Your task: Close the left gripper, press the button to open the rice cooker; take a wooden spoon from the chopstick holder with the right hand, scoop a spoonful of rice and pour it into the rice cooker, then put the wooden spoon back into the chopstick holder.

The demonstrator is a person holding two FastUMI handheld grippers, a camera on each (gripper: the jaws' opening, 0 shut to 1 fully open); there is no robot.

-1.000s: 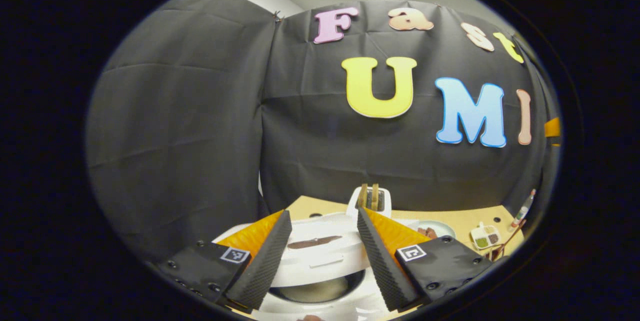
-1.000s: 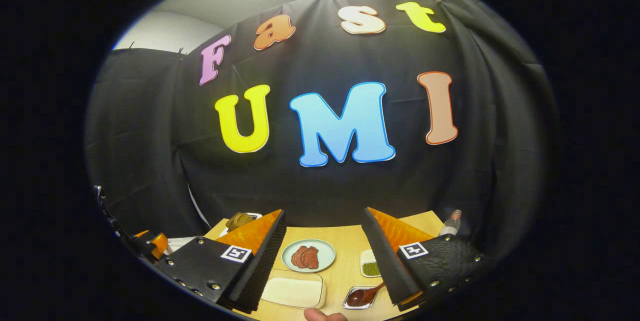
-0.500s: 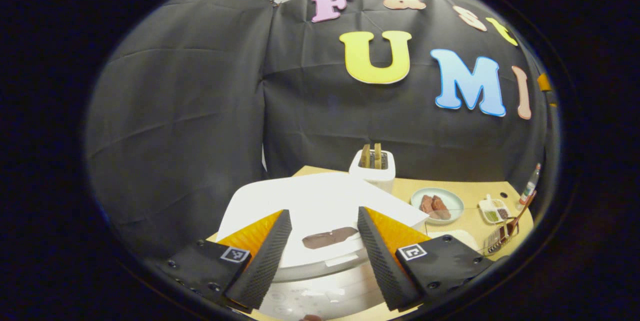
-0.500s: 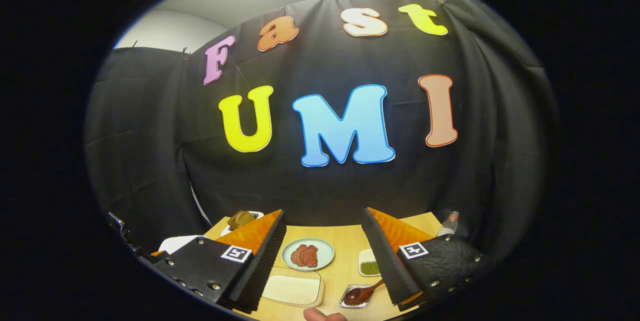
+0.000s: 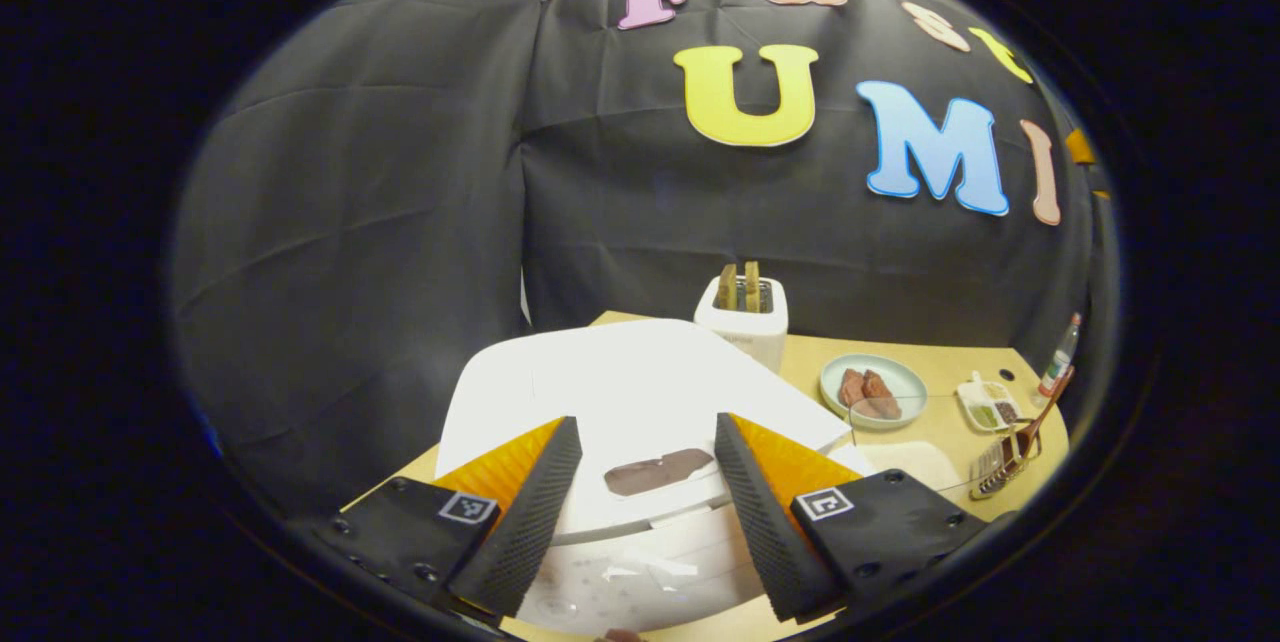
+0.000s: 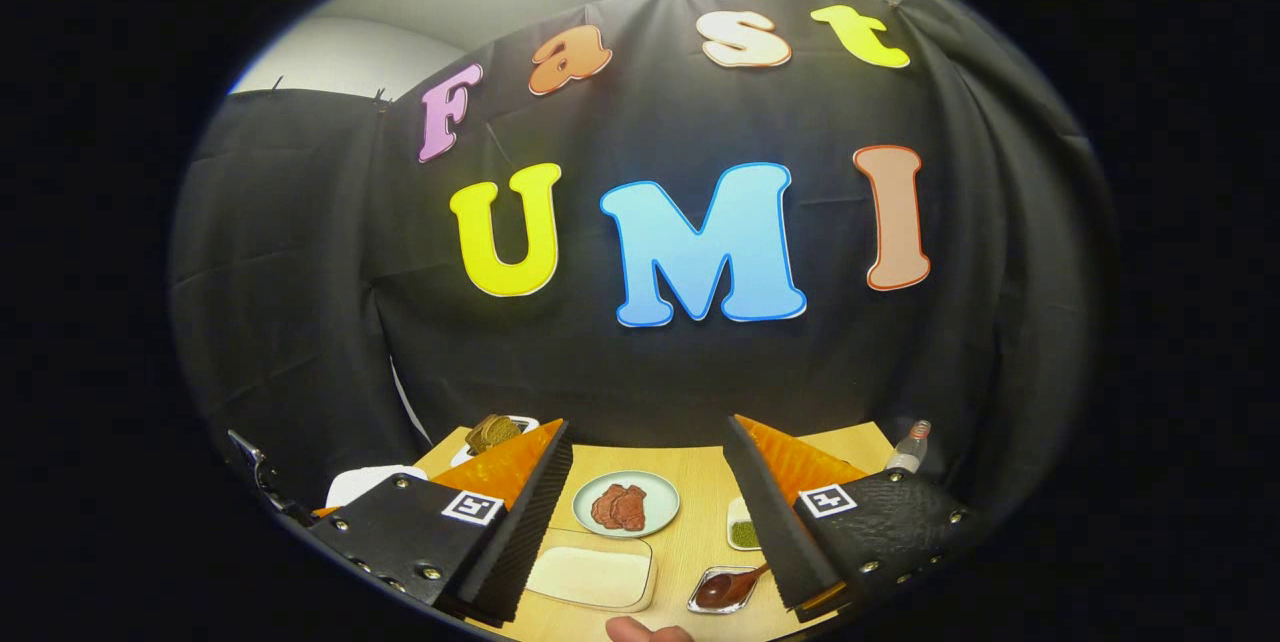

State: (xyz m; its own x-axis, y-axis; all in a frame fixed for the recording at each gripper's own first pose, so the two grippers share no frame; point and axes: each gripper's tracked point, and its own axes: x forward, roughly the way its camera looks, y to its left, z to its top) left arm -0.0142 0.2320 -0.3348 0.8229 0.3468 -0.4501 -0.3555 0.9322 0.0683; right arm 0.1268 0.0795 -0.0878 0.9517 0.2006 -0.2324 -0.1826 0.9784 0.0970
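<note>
In the left gripper view the left claw [image 5: 640, 507] hangs with its two fingers spread wide and nothing between them, poised above the white rice cooker [image 5: 640, 422], whose lid lies shut with a dark brown patch [image 5: 658, 471] on its front edge showing in the gap between the fingers. The cooker stands on the pale wooden worktop [image 5: 950, 442]. Behind it is a white toaster [image 5: 742, 317] with two slices of bread standing up in its slots, and to the right of that a pale green plate [image 5: 872, 390] with pieces of brown meat. At the far right edge a wooden spoon [image 5: 1045, 412] leans upright in a wire holder [image 5: 1000, 462], near a small divided dish [image 5: 988, 404] and a bottle [image 5: 1060, 357]. In the right gripper view the right claw [image 6: 645, 522] is likewise spread and holds nothing, well above the worktop. Between its fingers lie the plate of meat, a white rectangular tray of rice [image 6: 592, 577], a small dish of green grains [image 6: 742, 534] and a brown spoon resting in a small metal dish [image 6: 725, 590]. A fingertip [image 6: 640, 630] shows at the bottom edge.
</note>
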